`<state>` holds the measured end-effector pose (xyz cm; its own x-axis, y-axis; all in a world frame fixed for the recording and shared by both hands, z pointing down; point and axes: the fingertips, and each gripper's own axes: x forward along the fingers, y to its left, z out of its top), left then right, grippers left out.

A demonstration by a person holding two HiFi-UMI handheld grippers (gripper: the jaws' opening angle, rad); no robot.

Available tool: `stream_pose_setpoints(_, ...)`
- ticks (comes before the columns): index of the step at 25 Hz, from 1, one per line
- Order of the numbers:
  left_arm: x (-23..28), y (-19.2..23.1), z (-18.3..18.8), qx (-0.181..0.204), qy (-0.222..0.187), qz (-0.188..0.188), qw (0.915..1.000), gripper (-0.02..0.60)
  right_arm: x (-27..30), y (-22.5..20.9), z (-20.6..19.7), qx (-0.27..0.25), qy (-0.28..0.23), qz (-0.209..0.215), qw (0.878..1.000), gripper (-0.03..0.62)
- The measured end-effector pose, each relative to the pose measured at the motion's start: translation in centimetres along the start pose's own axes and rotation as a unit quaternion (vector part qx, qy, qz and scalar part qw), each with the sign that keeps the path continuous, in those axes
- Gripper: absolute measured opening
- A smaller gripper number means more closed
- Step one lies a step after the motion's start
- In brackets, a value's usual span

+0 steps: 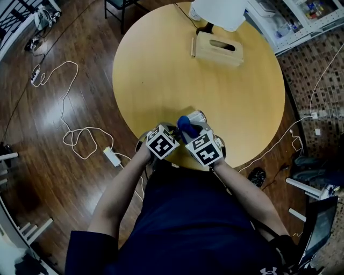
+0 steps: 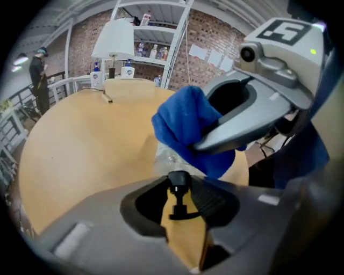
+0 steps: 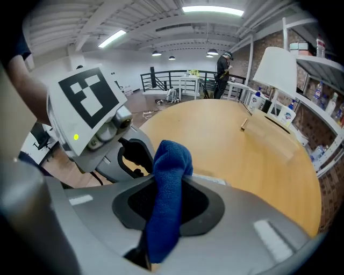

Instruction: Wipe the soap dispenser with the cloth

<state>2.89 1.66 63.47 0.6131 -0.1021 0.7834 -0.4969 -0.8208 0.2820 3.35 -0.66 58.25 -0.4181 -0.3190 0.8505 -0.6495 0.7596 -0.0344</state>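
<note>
The round table's (image 1: pixel 161 70) middle is bare. A wooden tissue box (image 1: pixel 217 51) and a lamp (image 1: pixel 219 12) stand at the far edge. The soap dispenser (image 2: pixel 178 180) stands near the front.

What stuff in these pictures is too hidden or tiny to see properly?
Most of the dispenser: in the head view it sits under the cloth; in the left gripper view the cloth covers all but its pump and a clear patch.
Labels on the shelf bottles: left gripper view, too small to read.
Part of the lamp: head view, cut off by the top edge.
</note>
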Motion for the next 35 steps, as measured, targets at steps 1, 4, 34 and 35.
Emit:
stream_pose_setpoints(1,0.1,-0.1,0.1,0.008,0.001,0.004,1.0,0.133,0.0,-0.2,-0.1,0.006,-0.001,0.003,1.0,0.087)
stream_pose_setpoints(4,-0.1,0.2,0.0,0.071,0.018,0.044,0.9963,0.132,-0.3,-2.2,-0.9,0.042,-0.01,-0.008,0.999,0.087)
stream_pose_setpoints(34,-0.5,-3.0,-1.0,0.055,0.017,-0.019,0.9982,0.132,-1.6,-1.0,-2.3,0.094,-0.016,0.008,0.995,0.087)
stream_pose_setpoints(35,-0.5,-3.1,-1.0,0.073,0.02,-0.003,0.9971,0.132,-1.5,0.1,-1.8,0.086,-0.023,0.022,0.996,0.087)
